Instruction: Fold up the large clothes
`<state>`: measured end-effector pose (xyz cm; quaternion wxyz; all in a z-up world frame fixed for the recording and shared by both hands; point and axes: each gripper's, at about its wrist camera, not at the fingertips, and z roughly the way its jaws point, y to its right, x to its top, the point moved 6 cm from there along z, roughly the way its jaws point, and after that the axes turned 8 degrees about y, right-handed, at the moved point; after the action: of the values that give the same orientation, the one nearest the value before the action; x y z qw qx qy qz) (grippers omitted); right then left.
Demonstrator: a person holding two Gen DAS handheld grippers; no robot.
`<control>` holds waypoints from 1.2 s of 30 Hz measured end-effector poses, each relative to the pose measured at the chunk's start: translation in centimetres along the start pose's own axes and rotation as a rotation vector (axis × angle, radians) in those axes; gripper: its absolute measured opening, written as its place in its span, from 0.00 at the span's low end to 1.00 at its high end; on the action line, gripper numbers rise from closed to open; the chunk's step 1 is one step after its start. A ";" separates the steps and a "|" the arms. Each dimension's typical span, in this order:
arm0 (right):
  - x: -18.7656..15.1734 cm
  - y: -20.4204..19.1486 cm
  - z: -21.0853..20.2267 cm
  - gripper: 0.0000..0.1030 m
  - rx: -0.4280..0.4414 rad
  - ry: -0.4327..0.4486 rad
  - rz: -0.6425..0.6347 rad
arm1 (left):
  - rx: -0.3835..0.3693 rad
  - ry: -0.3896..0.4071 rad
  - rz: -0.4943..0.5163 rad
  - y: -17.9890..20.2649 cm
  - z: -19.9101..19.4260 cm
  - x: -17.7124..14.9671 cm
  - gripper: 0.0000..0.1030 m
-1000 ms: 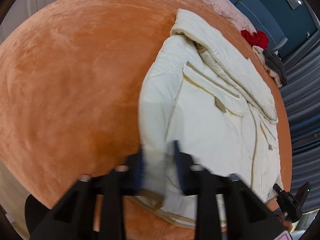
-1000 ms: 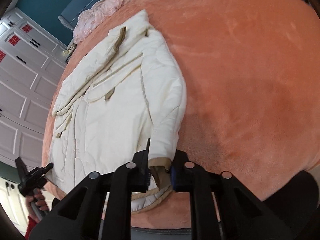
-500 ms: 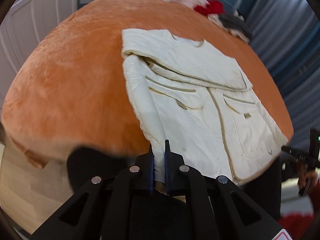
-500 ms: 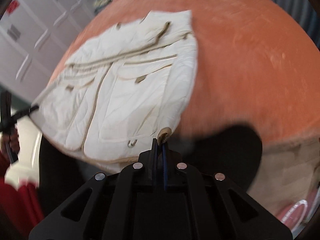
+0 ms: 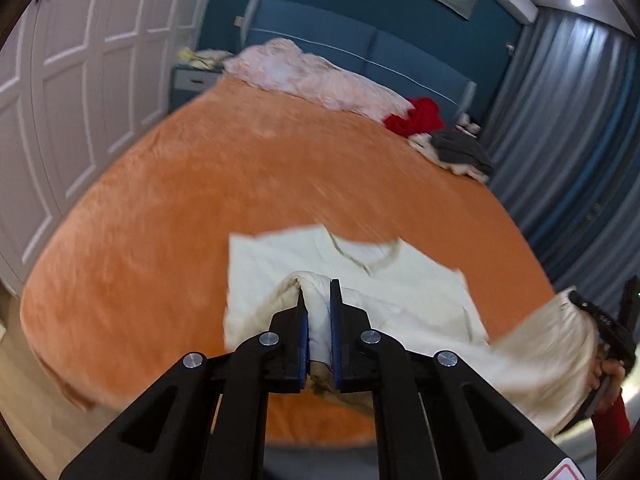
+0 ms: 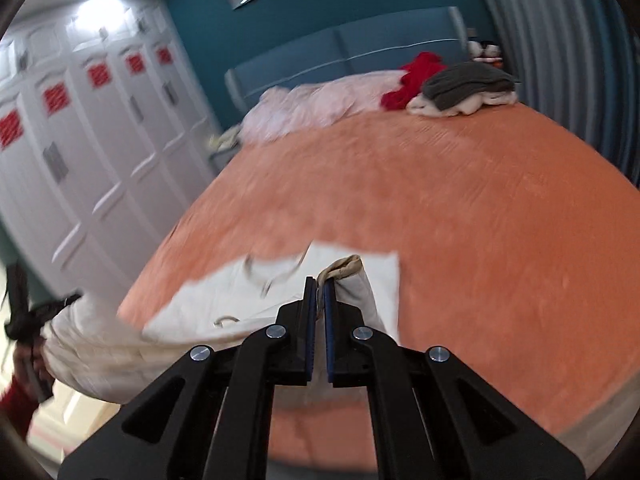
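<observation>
Cream quilted jacket, hem lifted off orange bed.

The jacket lies on the near part of the bed, its near edge raised off it. At the bed's far end lie a quilt to the left and 2 clothes heaps to the right. Wardrobes stand left of the bed, curtains right.
</observation>
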<state>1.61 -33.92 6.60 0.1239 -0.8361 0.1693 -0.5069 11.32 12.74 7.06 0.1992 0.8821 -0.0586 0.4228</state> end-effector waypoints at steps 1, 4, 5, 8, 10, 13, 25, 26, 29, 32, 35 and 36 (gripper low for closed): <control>0.5 0.7 1.3 0.03 -0.013 0.008 0.016 | 0.019 0.001 0.005 -0.1 1.7 0.7 0.10; 1.4 1.5 4.9 0.04 -0.051 0.015 0.049 | 0.083 -0.021 -0.005 -1.2 5.8 1.3 0.15; 1.4 1.8 6.0 0.05 -0.056 0.012 0.067 | 0.098 -0.033 -0.007 -1.7 7.1 1.4 0.15; 1.8 2.6 8.4 0.08 -0.077 0.037 0.116 | 0.132 -0.087 -0.048 -3.8 11.0 1.0 0.17; 2.1 2.9 8.7 0.15 -0.087 0.057 0.127 | 0.141 -0.138 -0.084 -4.7 13.1 0.3 0.17; 1.7 2.6 9.3 0.23 -0.093 0.048 0.132 | 0.153 -0.183 -0.031 -5.0 15.1 0.0 0.19; -4.7 -0.1 11.4 0.40 -0.084 -0.090 0.034 | 0.203 -0.006 0.063 -7.0 12.6 6.2 0.74; -5.2 -0.2 11.7 0.42 -0.092 -0.097 0.035 | 0.210 -0.009 0.073 -7.1 12.7 6.1 0.74; -6.1 0.2 12.7 0.47 -0.124 -0.121 0.033 | 0.208 -0.043 0.085 -6.7 13.6 4.5 0.74; -6.4 1.0 14.1 0.60 -0.172 -0.129 0.031 | 0.211 -0.117 0.092 -6.1 16.2 1.7 0.74; -6.1 2.4 16.0 0.62 -0.213 -0.148 0.033 | 0.196 -0.199 0.045 -6.3 19.0 -0.7 0.74; -6.0 3.1 16.9 0.62 -0.227 -0.162 0.038 | 0.186 -0.232 0.012 -6.6 20.1 -1.7 0.74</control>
<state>13.59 -33.70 -7.08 0.0512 -0.8795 0.2308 -0.4131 26.56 10.56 -7.54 0.1057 0.9394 -0.0472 0.3227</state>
